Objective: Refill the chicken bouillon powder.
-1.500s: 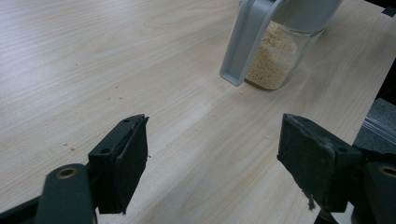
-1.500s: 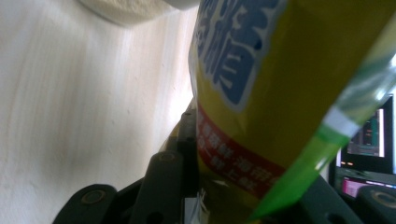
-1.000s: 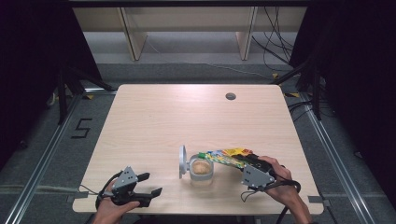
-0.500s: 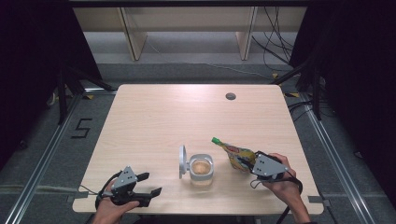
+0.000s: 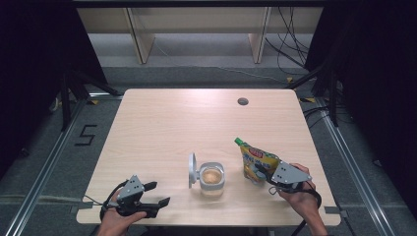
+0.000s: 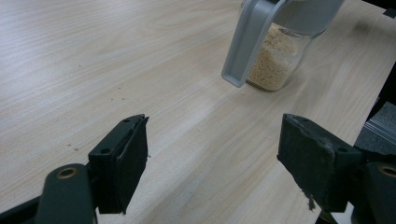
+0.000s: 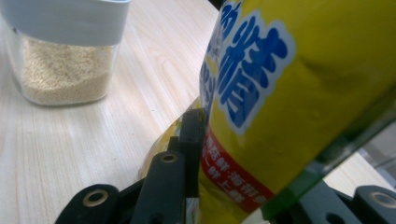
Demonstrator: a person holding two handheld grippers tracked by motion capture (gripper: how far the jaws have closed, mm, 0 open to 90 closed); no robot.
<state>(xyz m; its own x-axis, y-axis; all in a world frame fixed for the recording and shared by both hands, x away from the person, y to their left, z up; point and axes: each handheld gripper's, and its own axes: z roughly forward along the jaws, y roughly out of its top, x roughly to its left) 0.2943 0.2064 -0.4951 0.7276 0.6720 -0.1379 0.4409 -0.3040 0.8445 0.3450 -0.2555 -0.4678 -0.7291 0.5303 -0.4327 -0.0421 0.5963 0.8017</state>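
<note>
A clear jar (image 5: pixel 212 179) of pale grains stands near the table's front middle, its grey lid (image 5: pixel 192 170) flipped open to the left. A yellow spouted pouch (image 5: pixel 256 161) with a green cap stands upright to the jar's right, and my right gripper (image 5: pixel 261 173) is shut on its lower side. In the right gripper view the pouch (image 7: pixel 299 93) sits between the jaws, with the jar (image 7: pixel 65 51) behind at the left. My left gripper (image 5: pixel 156 193) rests open at the front left edge. The left gripper view has the jar (image 6: pixel 280 51) beyond its spread jaws.
The wooden table (image 5: pixel 196 128) has a small round grommet hole (image 5: pixel 242 102) at the back right. Metal rails and cables run along the floor on both sides. A pale shelf unit (image 5: pixel 196 29) stands behind the table.
My right gripper swung the pouch from lying tipped over the jar to upright, and drew it away to the jar's right. The left gripper has not moved.
</note>
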